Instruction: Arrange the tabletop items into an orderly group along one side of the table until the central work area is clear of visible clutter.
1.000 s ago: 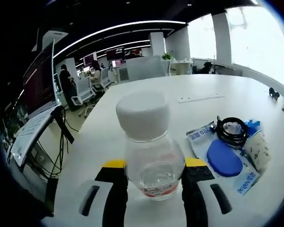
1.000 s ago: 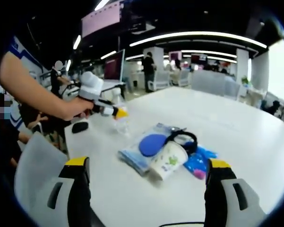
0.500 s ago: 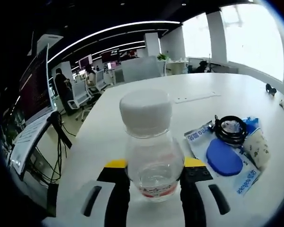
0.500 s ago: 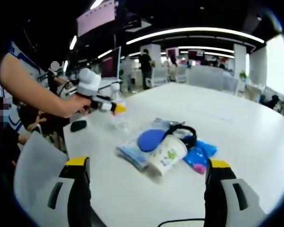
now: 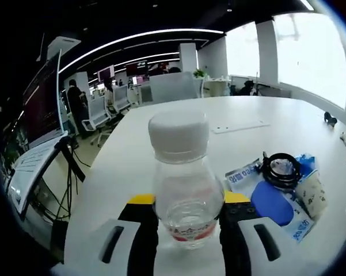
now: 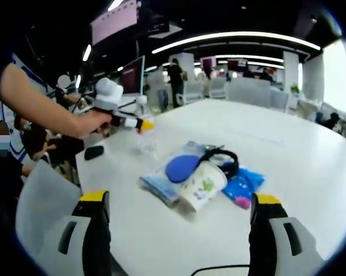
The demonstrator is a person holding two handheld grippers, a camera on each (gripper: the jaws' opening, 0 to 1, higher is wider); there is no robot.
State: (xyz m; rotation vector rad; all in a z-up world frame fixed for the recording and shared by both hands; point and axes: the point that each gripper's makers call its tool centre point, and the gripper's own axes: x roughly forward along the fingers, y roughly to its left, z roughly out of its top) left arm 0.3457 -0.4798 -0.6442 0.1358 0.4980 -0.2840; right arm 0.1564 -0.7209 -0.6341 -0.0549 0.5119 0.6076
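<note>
My left gripper [image 5: 187, 215] is shut on a clear plastic bottle [image 5: 184, 184] with a white cap, held upright just above the white table [image 5: 178, 123]. In the right gripper view that bottle [image 6: 145, 135] and the left gripper [image 6: 139, 123] are at the far left of the table, held by a person's hand. My right gripper [image 6: 181, 218] stands open over the table's near edge, with nothing between its jaws. Ahead of it lies a cluster: a paper cup [image 6: 202, 187] on its side, a blue disc [image 6: 181, 168], a black cable coil [image 6: 221, 161], a wipes packet [image 6: 158, 185] and a blue wrapper [image 6: 240, 188].
A black mouse [image 6: 94, 152] lies near the table's left edge. A white chair back [image 6: 43, 201] stands close on the left. A flat white strip [image 5: 240, 126] lies further out on the table. Office chairs and monitors stand beyond the table.
Both views have shifted slightly with the hands. The bottle stays clamped in the left gripper, and the right gripper stays open. The cluster has not moved.
</note>
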